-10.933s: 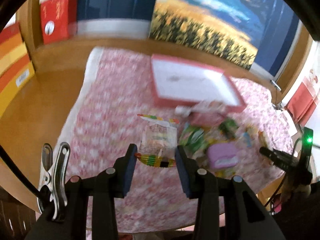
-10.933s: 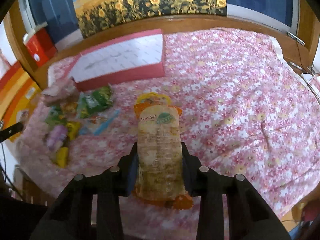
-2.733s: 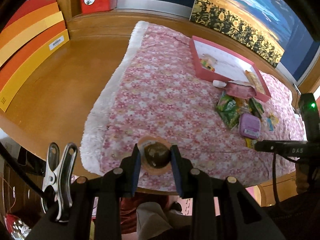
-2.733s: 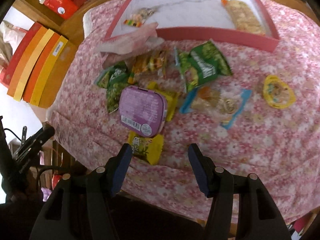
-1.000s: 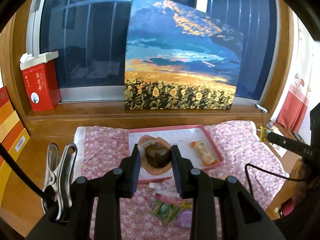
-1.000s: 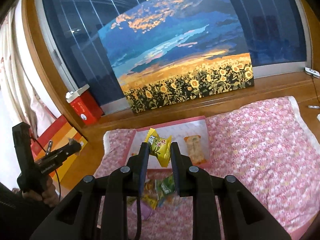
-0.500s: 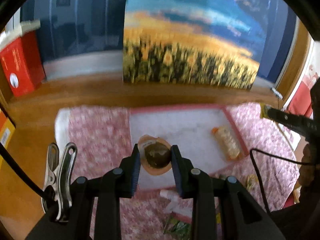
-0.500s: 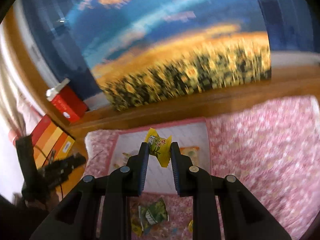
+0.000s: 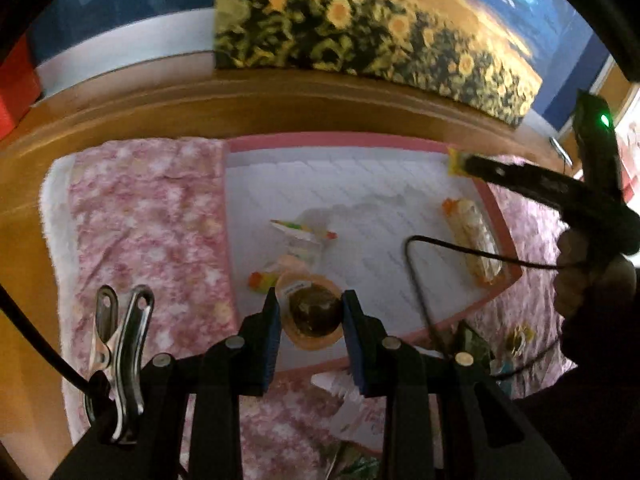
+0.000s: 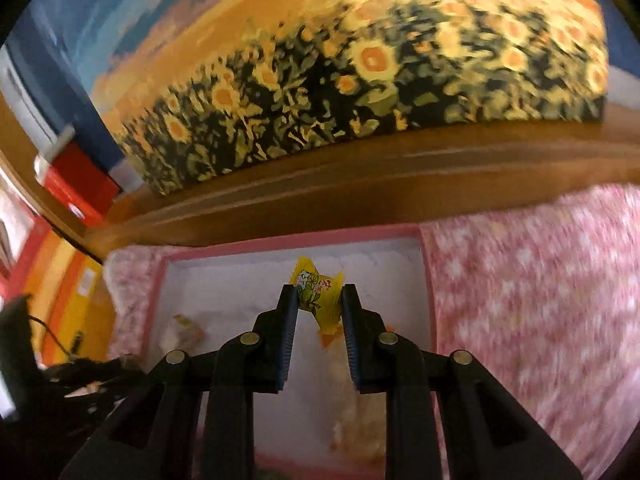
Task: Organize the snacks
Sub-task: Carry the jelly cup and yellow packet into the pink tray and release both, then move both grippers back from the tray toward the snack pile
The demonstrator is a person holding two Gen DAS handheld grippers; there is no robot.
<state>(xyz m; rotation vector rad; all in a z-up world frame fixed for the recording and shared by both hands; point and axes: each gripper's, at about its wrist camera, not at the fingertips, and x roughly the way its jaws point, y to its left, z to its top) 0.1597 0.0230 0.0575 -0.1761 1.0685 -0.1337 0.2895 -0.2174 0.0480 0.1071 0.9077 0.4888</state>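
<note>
Left gripper point(image 9: 309, 312) clenched on round cup point(image 9: 311, 316), right gripper point(image 10: 319, 307) on yellow packet point(image 10: 318, 294), both over tray point(image 9: 340, 140). Probably light; packet soft and crinkly, best pinched mid-body.

Matt black plastic is seen on the left gripper point(image 9: 309, 314), with blue ribbed rubber-like pads point(image 9: 271, 322) and small shiny metal pins. A polished metal spring clip point(image 9: 120, 354) is fixed beside it. A glossy clear-film jelly cup point(image 9: 311, 317) with an orange rim is clamped there. The right gripper point(image 10: 319, 308) is made of the same matt plastic; a crinkled glossy yellow foil packet point(image 10: 318, 294) is pinched in it. The tray point(image 9: 332, 142) looks like matt pink card with a white papery lining. The cloth point(image 9: 144, 220) is soft floral fabric, fleecy at the edge. The sill point(image 9: 120, 96) is smooth varnished wood. The painting point(image 10: 352, 76) looks like matt canvas.
</note>
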